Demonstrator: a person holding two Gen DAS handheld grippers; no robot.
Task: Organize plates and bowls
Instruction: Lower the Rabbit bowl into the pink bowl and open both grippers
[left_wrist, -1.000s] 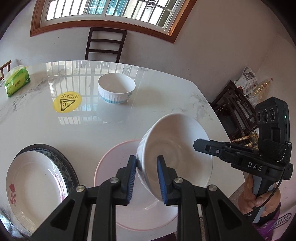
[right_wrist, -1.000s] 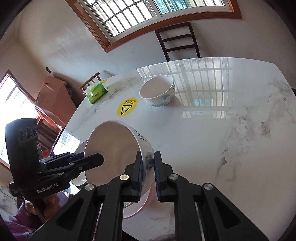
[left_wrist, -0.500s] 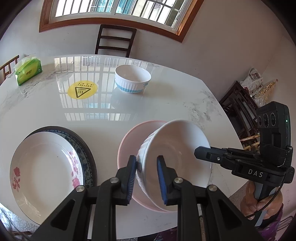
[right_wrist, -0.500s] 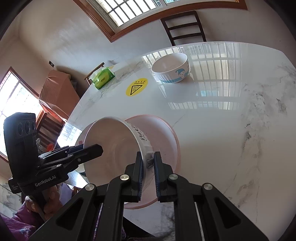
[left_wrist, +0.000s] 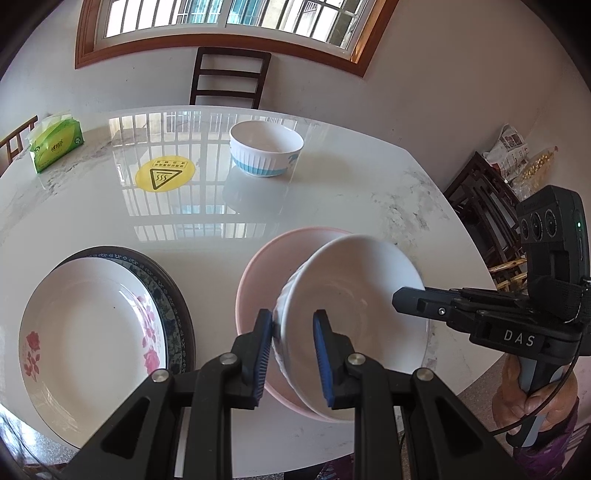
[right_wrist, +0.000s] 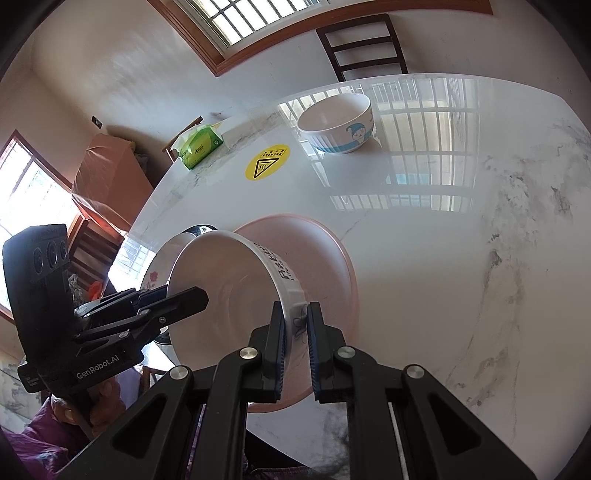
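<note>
Far left on the marble desk (left_wrist: 369, 192) sits a green tissue pack (left_wrist: 55, 146), then a yellow warning sticker (left_wrist: 165, 177). Near left, a rose-print plate (left_wrist: 92, 332) rests on a dark blue-patterned plate (left_wrist: 173, 295). Far centre stands a blue-striped bowl (left_wrist: 266, 151). Right of the plates, a white bowl (left_wrist: 351, 314) hangs tilted over a pink plate (left_wrist: 258, 280). The left tongs (left_wrist: 293, 354) pinch its left rim, and the right tongs (right_wrist: 295, 347) are clamped tight on the opposite rim, both holding it together.
</note>
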